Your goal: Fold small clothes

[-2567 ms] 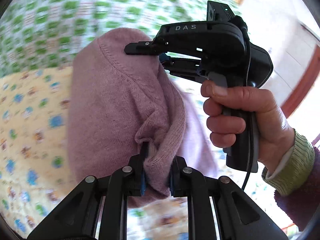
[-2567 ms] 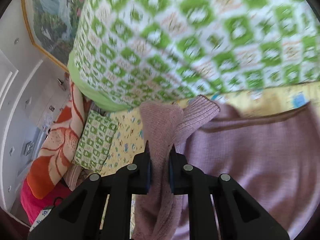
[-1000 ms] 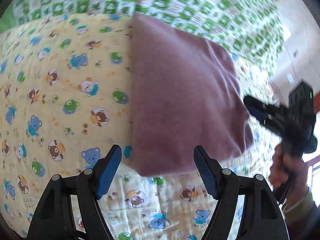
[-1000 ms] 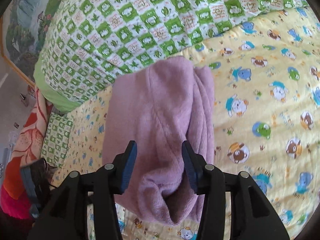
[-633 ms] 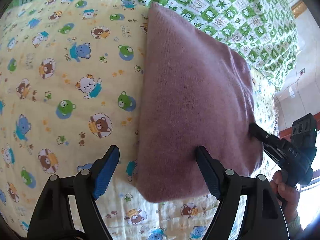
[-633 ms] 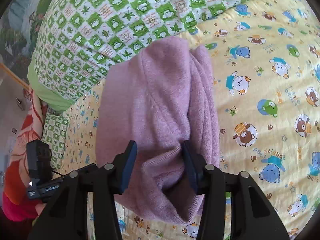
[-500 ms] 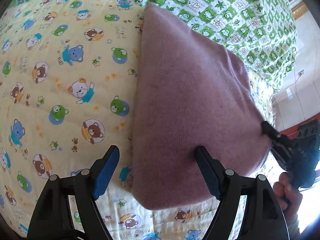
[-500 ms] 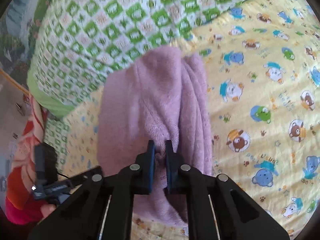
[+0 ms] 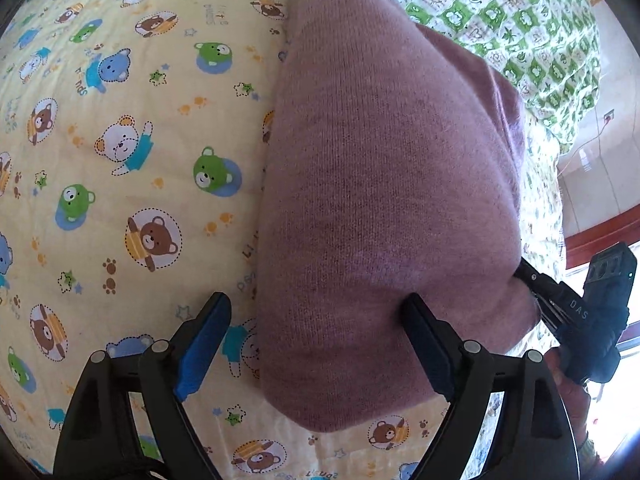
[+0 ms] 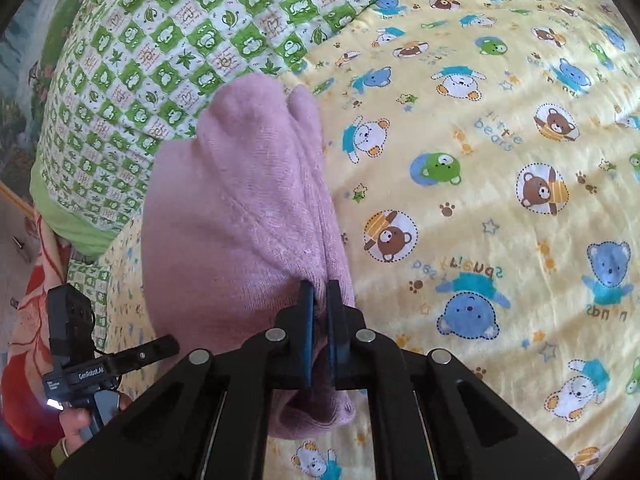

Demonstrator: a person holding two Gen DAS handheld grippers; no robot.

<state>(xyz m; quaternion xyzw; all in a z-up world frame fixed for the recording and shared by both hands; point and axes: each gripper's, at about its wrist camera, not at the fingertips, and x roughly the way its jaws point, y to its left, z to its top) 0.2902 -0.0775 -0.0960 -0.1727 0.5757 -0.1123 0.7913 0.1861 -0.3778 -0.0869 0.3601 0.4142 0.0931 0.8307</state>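
**A:** What does the left wrist view show?

**B:** A folded mauve knit garment [image 9: 384, 200] lies on a yellow bear-print bedsheet [image 9: 120, 140], running from 12 o'clock down to 6. The left tongs [image 9: 316, 344] gape wide at the bottom, holding nothing; the garment's near edge lies between the blue-lined fingers [image 9: 200, 348]. A green checked quilt [image 9: 520, 12] sits at 1 o'clock. At 4 o'clock the right tongs [image 9: 524, 276] meet the garment's corner.

**B:** And the right wrist view?

**A:** The right tongs [image 10: 319, 312] are pinched shut on the garment's near fold [image 10: 248, 216], at centre. The left tongs [image 10: 168, 346] appear at 8 o'clock beside the garment; from here, possibly touching it, though I cannot tell.
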